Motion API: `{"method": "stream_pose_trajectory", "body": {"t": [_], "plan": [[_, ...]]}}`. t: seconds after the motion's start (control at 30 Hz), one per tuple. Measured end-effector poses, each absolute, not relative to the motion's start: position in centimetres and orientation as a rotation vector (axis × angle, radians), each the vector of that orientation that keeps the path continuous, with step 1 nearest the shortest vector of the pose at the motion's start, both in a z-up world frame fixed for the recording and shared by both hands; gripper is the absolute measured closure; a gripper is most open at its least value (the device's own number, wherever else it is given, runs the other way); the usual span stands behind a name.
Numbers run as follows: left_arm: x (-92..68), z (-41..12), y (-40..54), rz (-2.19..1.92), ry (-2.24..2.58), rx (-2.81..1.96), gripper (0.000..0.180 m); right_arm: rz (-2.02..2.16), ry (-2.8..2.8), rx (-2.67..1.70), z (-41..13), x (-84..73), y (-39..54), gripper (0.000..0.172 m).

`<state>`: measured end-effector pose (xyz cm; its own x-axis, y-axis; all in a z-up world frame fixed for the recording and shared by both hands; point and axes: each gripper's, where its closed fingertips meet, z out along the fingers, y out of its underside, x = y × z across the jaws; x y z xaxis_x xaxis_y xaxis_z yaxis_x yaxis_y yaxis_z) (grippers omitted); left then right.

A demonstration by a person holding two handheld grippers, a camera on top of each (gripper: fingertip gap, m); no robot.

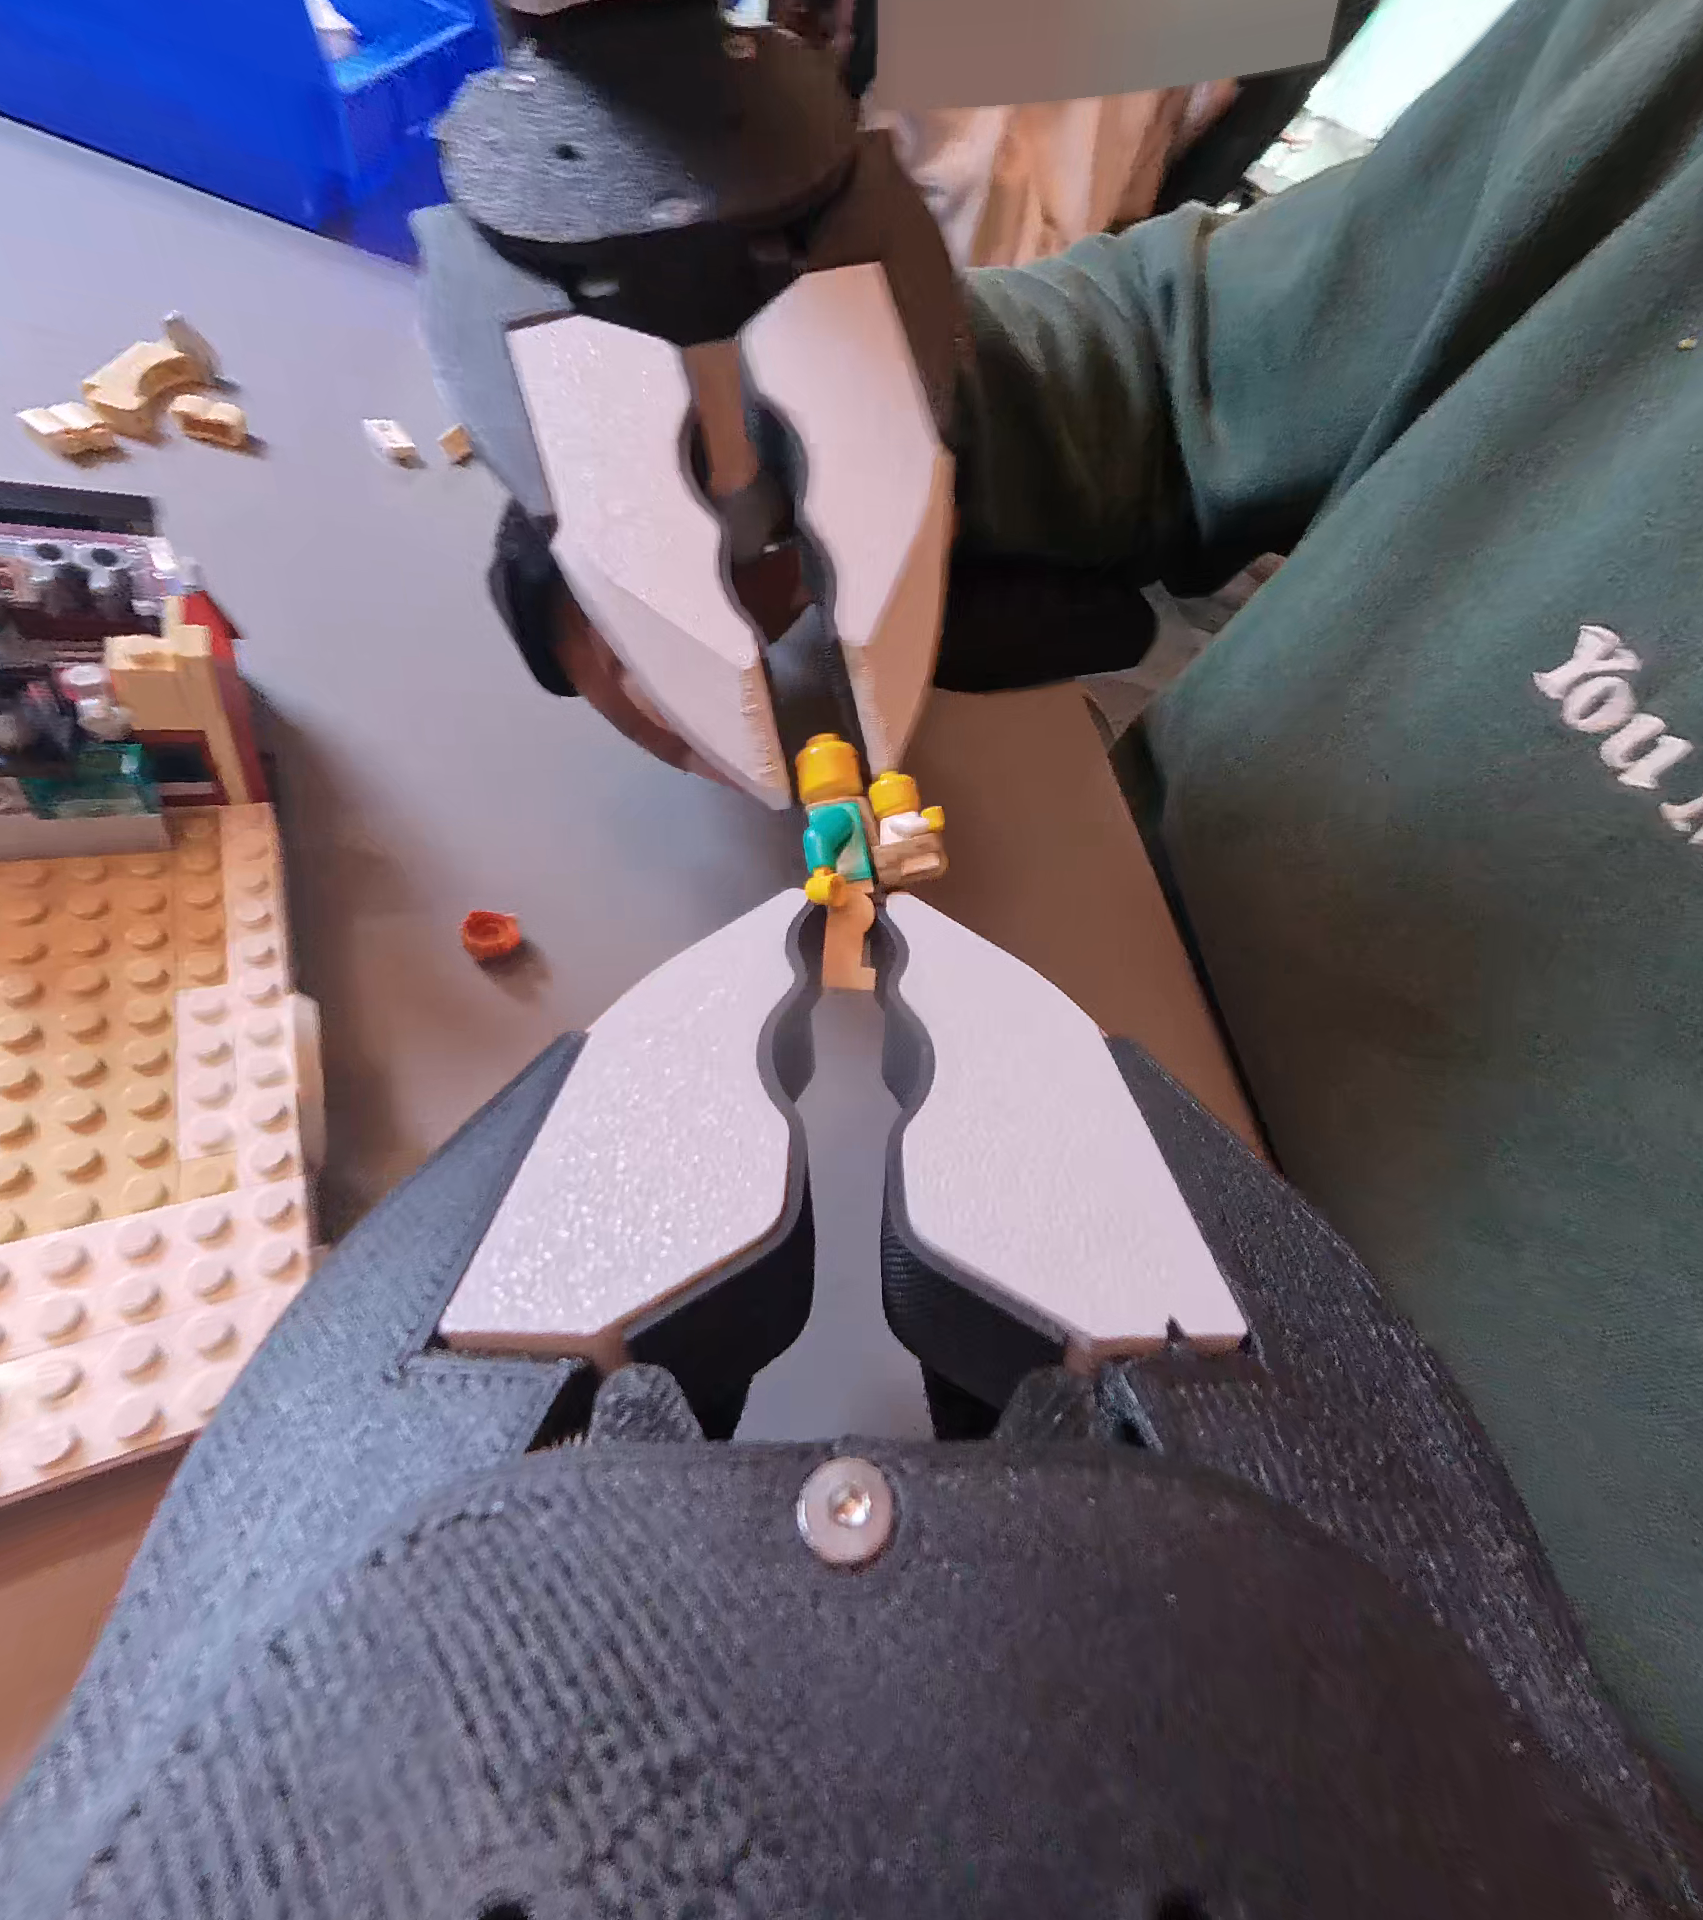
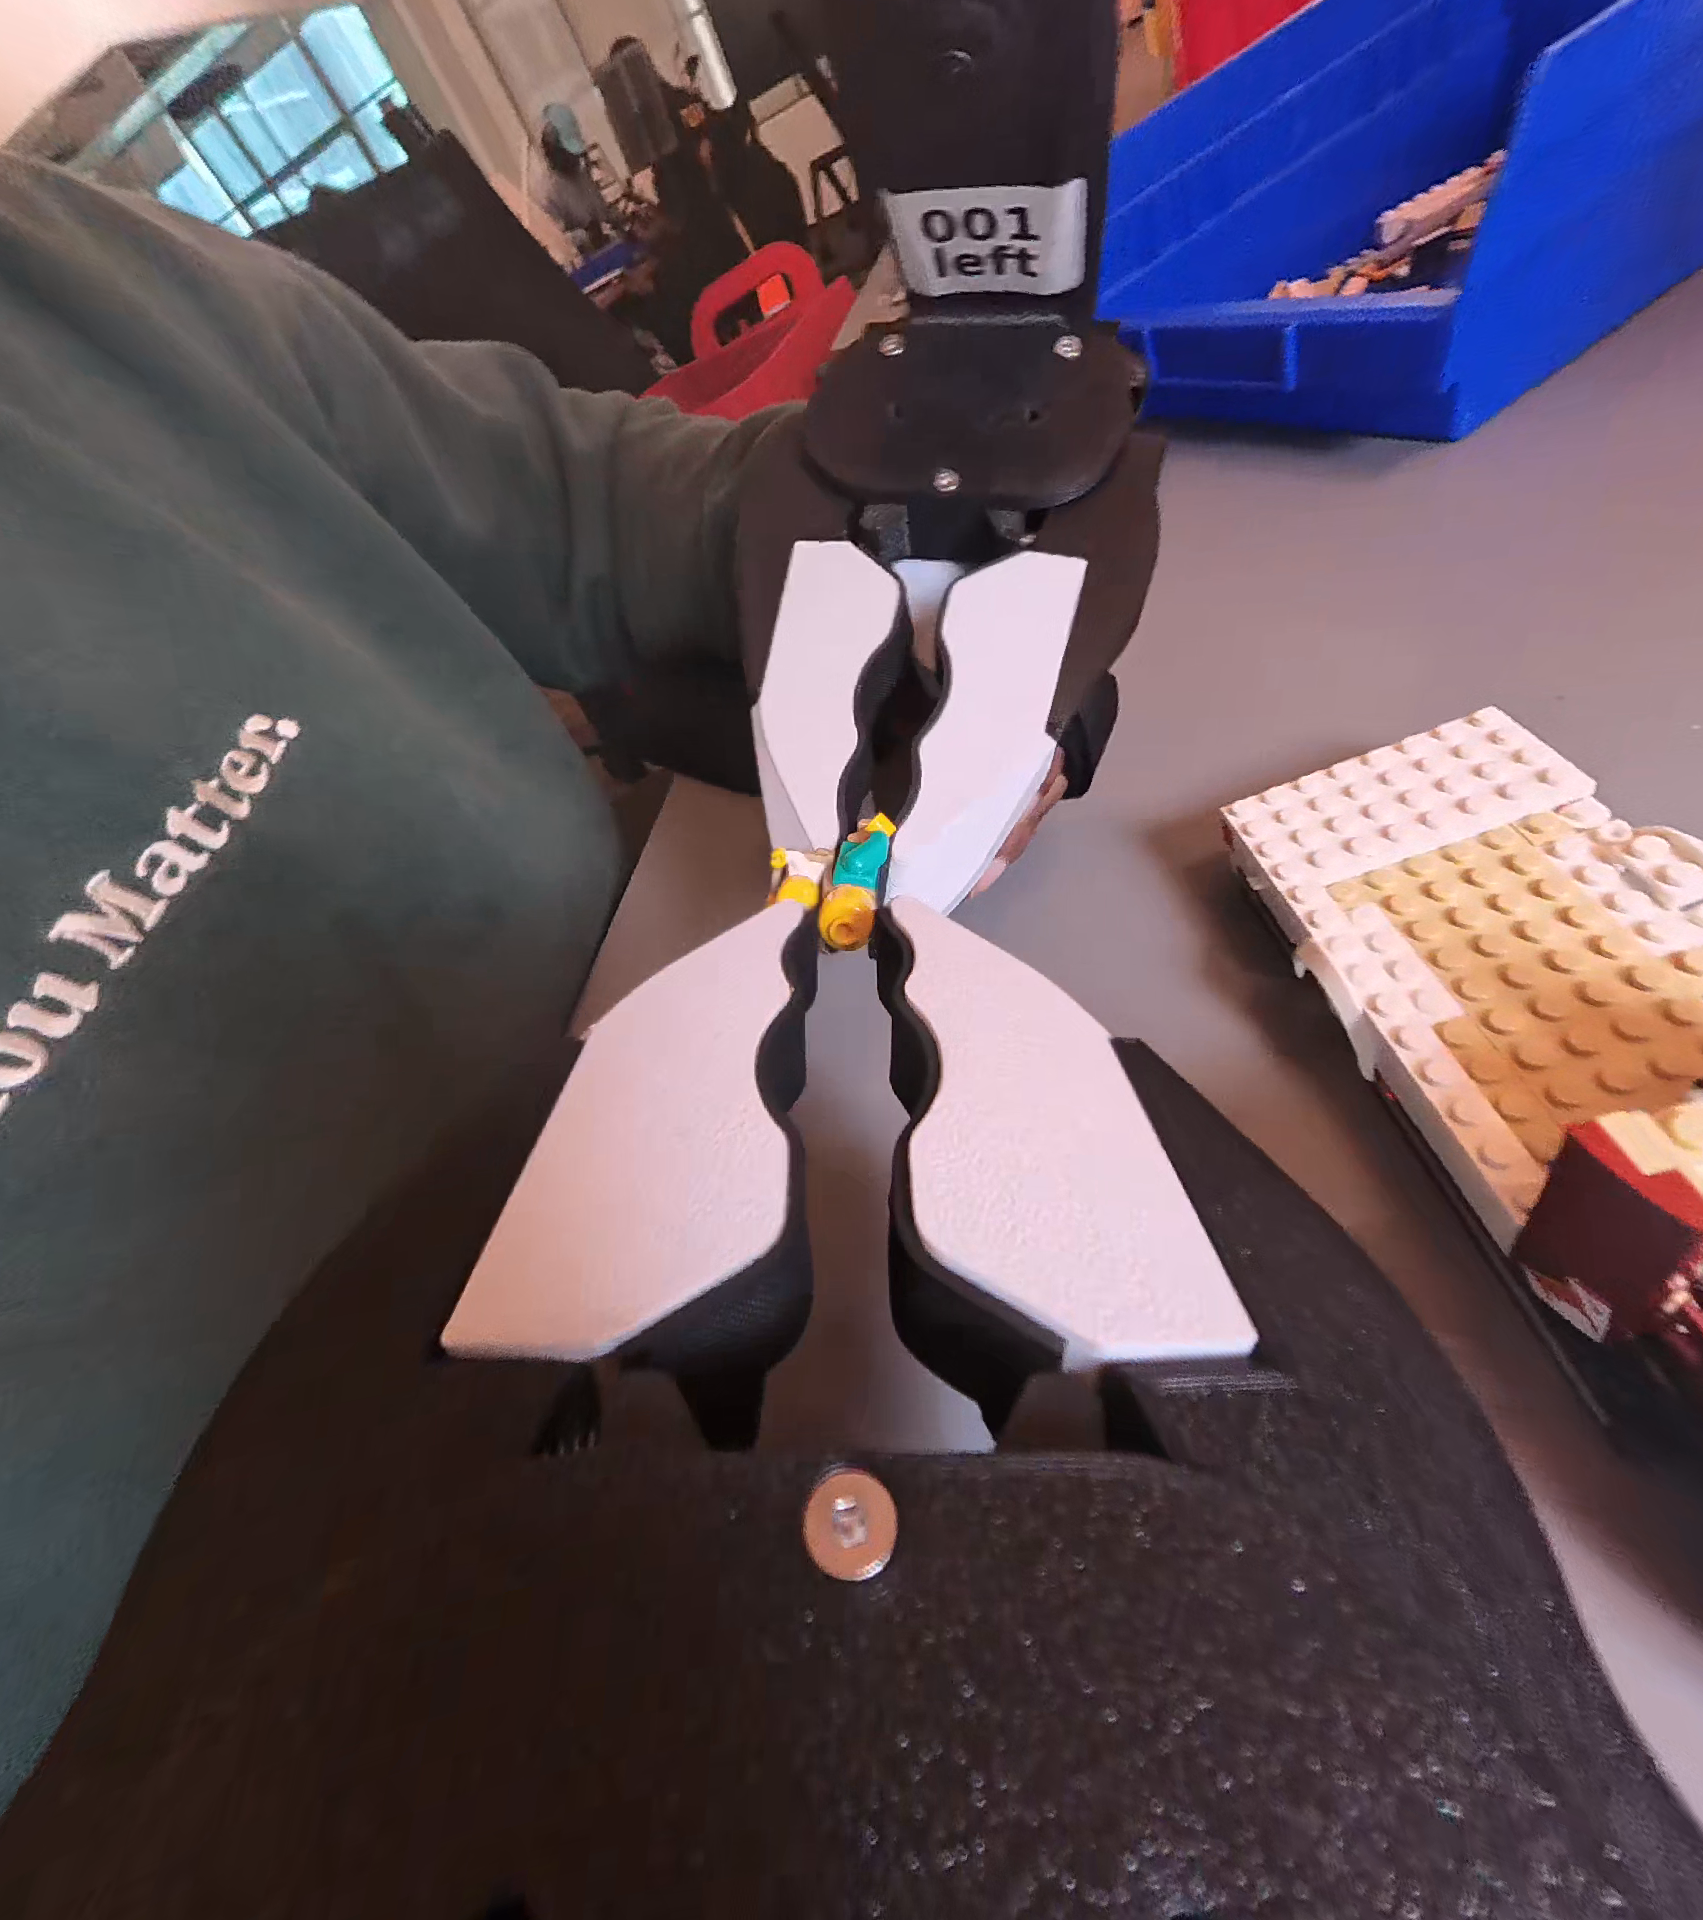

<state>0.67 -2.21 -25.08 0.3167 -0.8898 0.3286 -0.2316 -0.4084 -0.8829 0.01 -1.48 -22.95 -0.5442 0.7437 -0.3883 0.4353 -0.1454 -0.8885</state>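
Pale embroidered lettering across the chest of a dark green sweatshirt [image 1: 1512, 790], toward 3 o'clock in the left wrist view. Black printed characters on a white label [image 2: 982, 241] on the left gripper [image 2: 862, 831], at 12 o'clock.

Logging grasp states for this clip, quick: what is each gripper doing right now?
Left gripper: closed on the tan legs of the teal minifigure.
Right gripper: closed on that minifigure's yellow head.

two close wrist views facing each other, sharing the minifigure [image 1: 831, 842] and grey table [image 1: 359, 582]
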Motion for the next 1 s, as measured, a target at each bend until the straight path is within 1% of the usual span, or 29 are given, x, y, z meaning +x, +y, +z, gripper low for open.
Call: {"method": "stream_pose_trajectory", "body": {"t": [0.1,0.3,0.37,0.5,1.0], "plan": [[1.2,-25.3,-3.2,-1.171,1.041,-1.848,0.172,1.705,-1.944,-1.241,-23.3,0.5,-2.4,0.161],[1.4,-27.5,-4.8,-1.231,1.143,-1.95,0.172,1.239,-2.121,-1.013,-25.3,0.7,-3.8,0.161],[1.3,-27.8,-4.9,-1.228,1.157,-1.966,0.172,1.152,-2.145,-0.979,-25.6,0.7,-3.9,0.162],[1.0,-26.2,-4.0,-1.279,1.062,-1.948,0.172,1.194,-2.089,-0.992,-24.5,0.6,-3.0,0.162],[0.4,-22.7,-3.1,-1.314,0.938,-1.835,0.172,1.249,-1.992,-0.975,-21.5,0.9,-1.6,0.162]]}}
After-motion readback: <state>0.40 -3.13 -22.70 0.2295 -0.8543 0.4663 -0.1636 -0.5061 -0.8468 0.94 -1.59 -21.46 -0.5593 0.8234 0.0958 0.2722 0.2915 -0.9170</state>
